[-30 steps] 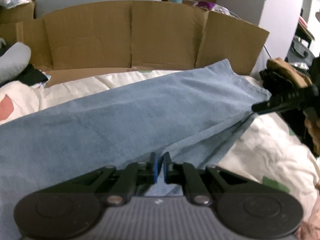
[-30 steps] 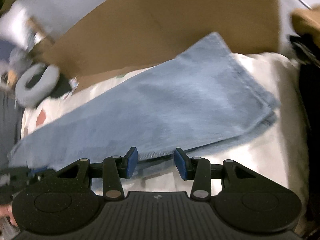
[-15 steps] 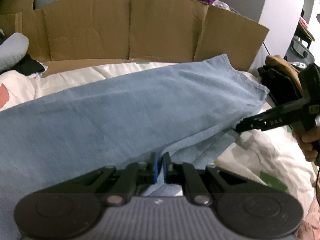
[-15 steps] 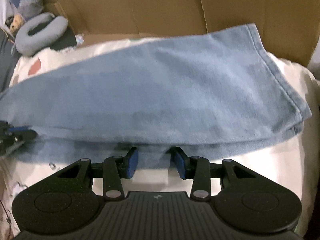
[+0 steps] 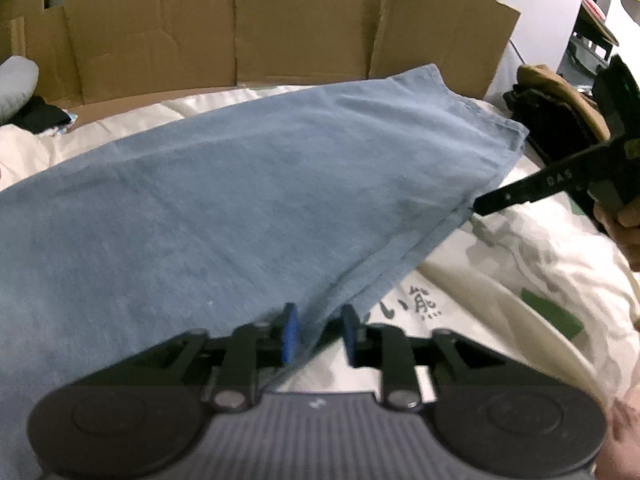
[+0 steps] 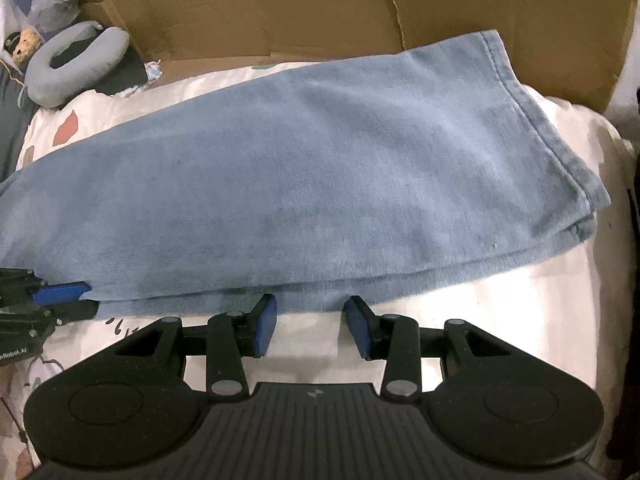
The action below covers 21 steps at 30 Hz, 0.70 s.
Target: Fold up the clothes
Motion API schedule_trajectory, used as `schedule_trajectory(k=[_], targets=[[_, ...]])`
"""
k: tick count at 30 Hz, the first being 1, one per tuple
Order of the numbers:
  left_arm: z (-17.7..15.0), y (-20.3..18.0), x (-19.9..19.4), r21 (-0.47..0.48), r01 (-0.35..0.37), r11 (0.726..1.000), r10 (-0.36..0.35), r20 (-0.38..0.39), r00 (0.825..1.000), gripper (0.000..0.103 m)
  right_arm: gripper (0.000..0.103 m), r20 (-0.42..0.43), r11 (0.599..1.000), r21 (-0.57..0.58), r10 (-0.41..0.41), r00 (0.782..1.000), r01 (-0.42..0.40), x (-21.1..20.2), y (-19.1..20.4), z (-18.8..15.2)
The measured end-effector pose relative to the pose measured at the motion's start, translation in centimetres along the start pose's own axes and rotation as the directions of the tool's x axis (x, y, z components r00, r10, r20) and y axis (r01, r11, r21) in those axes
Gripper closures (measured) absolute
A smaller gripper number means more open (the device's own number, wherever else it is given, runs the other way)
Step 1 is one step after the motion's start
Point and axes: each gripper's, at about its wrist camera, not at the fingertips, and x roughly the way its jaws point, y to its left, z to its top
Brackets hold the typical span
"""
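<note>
The jeans (image 6: 320,184) lay folded lengthwise across the bed (image 6: 480,320), in front of the cardboard (image 6: 280,4). The left gripper (image 5: 318,334) was opening, the denim's near edge loose between its pads, while the right gripper (image 6: 311,326) stood spread and empty just short of that edge.

Cream printed bedding (image 6: 460,320), apparently a bed, under folded blue jeans (image 6: 320,168); grey neck pillow (image 6: 76,60) at its edge.
</note>
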Motion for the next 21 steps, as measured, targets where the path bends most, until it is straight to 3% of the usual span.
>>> schedule_trajectory(k=[6,12,16,17,21], targets=[[-0.7,0.9,-2.3,-0.046,-0.063,0.997,0.063,-0.008,0.998,0.047,0.057,-0.003,0.998,0.056,0.029,1.000,-0.029,-1.0,-0.5,-0.4],[-2.3,3.0,-5.7,-0.115,-0.158,0.981,0.158,-0.008,0.987,0.040,0.056,0.023,0.998,0.047,0.051,0.998,-0.052,-1.9,-0.3,-0.3],[-4.1,5.2,-7.6,-0.195,-0.251,0.948,0.250,-0.031,0.968,0.033,0.056,0.031,0.997,0.064,0.043,0.999,-0.045,-1.9,-0.4,-0.1],[-4.5,5.7,-8.1,-0.216,-0.278,0.936,0.276,-0.040,0.960,0.028,0.056,0.031,0.997,0.068,0.041,0.999,-0.043,-1.9,-0.5,-0.1],[-6.3,7.6,-10.1,-0.292,-0.365,0.884,0.364,-0.059,0.930,0.025,0.056,0.030,0.997,0.074,0.035,0.999,-0.037,-1.9,-0.6,0.0]])
